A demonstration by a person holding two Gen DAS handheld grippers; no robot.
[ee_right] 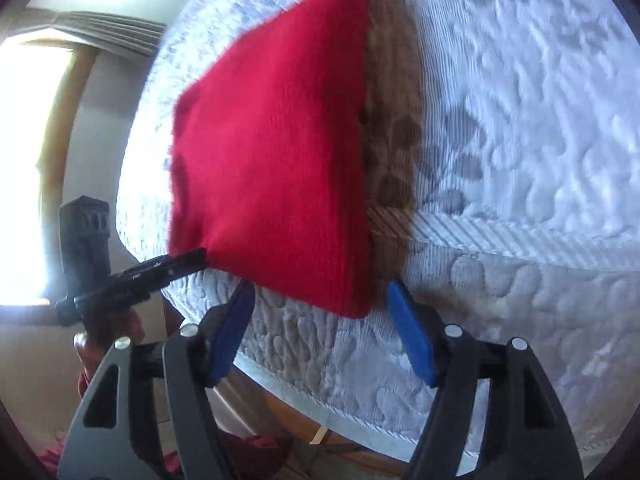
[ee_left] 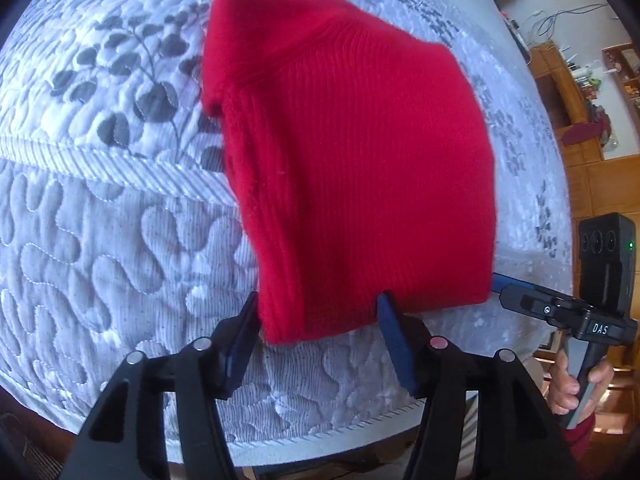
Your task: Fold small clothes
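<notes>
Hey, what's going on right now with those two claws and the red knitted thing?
Left gripper open, right gripper open, each straddling a near corner. Red knit garment folded, flat on quilted bed cover. Nothing in the way.

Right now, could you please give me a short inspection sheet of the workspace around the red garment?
Surface: quilted white bedspread with grey leaf print.
Job's things: red knitted garment, folded, lying flat at the near edge.
Clutter: nothing seen on the bed.
Grippers: left gripper jaws apart, straddling the garment's near corner; right gripper jaws apart at the other near corner; neither pinching it.
Cables: loose wires by the far wall.
Surroundings: wooden shelving; bright window with curtain.
</notes>
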